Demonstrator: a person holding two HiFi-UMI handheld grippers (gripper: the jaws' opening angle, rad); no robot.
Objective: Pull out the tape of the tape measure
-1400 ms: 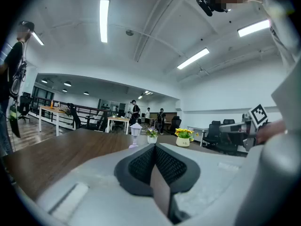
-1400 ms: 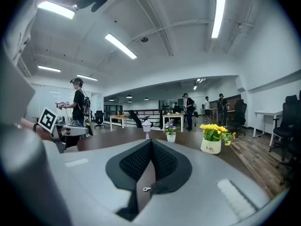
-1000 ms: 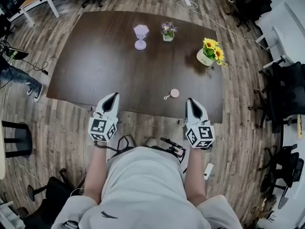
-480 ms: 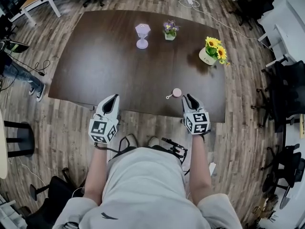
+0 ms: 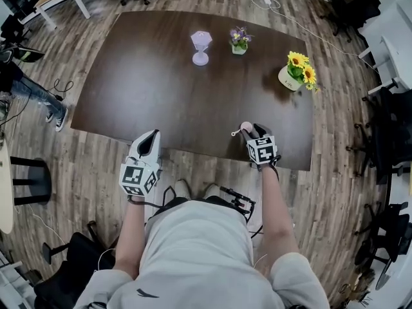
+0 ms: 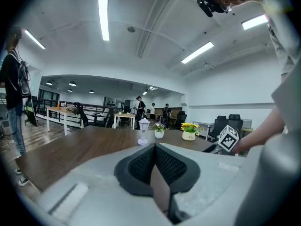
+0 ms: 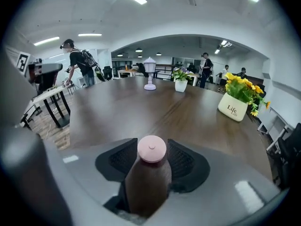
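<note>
Right gripper (image 5: 255, 132), jaws just opening, straddles the tape measure (image 5: 245, 127) at the table's (image 5: 161, 82) 5 o'clock edge, pads not yet pinching. Left gripper (image 5: 152, 138) is closed and empty. An off-centre squeeze could flick the tape measure off that edge.

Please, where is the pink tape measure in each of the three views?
Head view: pink tape measure at the table's near edge, right of centre, by the right claw.
Left gripper view: not in it.
Right gripper view: low centre, between that claw's jaws, which have just been opening.
Shared landmark: sunflower pot.

Tape measure (image 5: 244, 126) partly behind right gripper (image 5: 255, 131)
</note>
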